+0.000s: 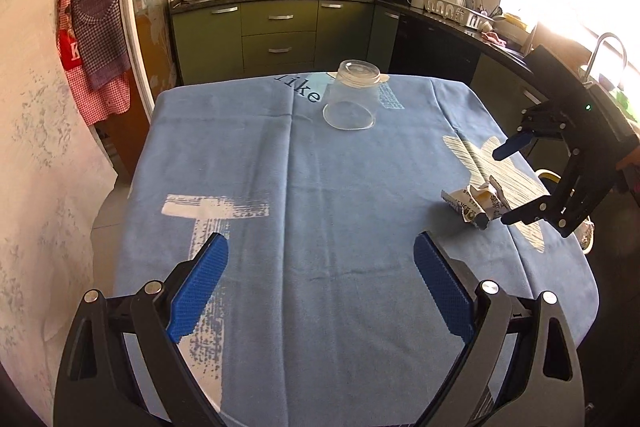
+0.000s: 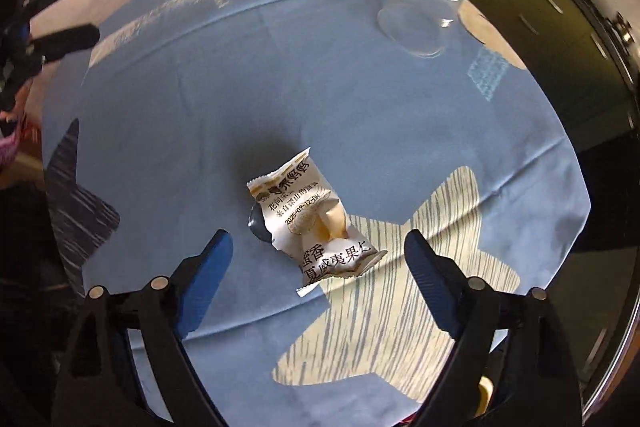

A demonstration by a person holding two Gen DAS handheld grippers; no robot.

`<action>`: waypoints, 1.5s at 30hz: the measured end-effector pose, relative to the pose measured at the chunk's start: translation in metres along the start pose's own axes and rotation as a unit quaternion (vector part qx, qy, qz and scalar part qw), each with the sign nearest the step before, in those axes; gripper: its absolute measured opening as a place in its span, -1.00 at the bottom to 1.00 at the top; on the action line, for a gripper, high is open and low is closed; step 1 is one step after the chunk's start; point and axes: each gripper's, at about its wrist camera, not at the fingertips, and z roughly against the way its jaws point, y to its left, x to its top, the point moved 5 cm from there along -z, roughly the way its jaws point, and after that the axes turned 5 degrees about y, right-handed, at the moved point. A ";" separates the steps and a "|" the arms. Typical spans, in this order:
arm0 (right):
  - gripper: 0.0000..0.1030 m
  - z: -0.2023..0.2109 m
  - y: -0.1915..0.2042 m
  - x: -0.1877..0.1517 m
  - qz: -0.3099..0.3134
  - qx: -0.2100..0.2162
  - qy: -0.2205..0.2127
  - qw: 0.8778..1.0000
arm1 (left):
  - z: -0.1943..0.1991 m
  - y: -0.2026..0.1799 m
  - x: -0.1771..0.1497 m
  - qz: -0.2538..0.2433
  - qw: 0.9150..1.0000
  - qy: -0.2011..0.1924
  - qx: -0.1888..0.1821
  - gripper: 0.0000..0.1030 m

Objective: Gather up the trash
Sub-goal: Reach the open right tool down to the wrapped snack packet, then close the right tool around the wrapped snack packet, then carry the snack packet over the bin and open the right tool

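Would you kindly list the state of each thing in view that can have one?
Left gripper: open, holding nothing, above the tablecloth.
Right gripper: open, poised around the snack wrapper, not closed on it.
Snack wrapper: crumpled, torn open, lying on the tablecloth.
Clear plastic cup: tipped on its side, empty.
Tablecloth: spread over the table, creased.

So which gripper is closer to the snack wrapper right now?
Right. The right gripper hangs open just above the snack wrapper; the left gripper, also open, is farther across the tablecloth.
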 end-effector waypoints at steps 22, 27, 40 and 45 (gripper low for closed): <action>0.25 -0.055 0.003 0.031 0.070 0.045 0.083 0.993 | -0.018 0.002 0.006 0.020 1.000 0.022 0.003 0.80; 0.12 -0.055 0.001 0.022 0.039 0.037 0.076 0.996 | -0.015 -0.001 0.005 0.018 1.000 0.018 -0.002 0.80; -0.22 -0.034 -0.001 -0.024 -0.118 0.015 0.000 0.993 | 0.007 -0.015 -0.008 0.000 1.000 0.005 -0.019 0.80; -0.22 -0.003 -0.014 -0.070 -0.196 0.004 -0.041 0.980 | 0.018 -0.030 -0.010 -0.019 1.000 -0.003 -0.024 0.80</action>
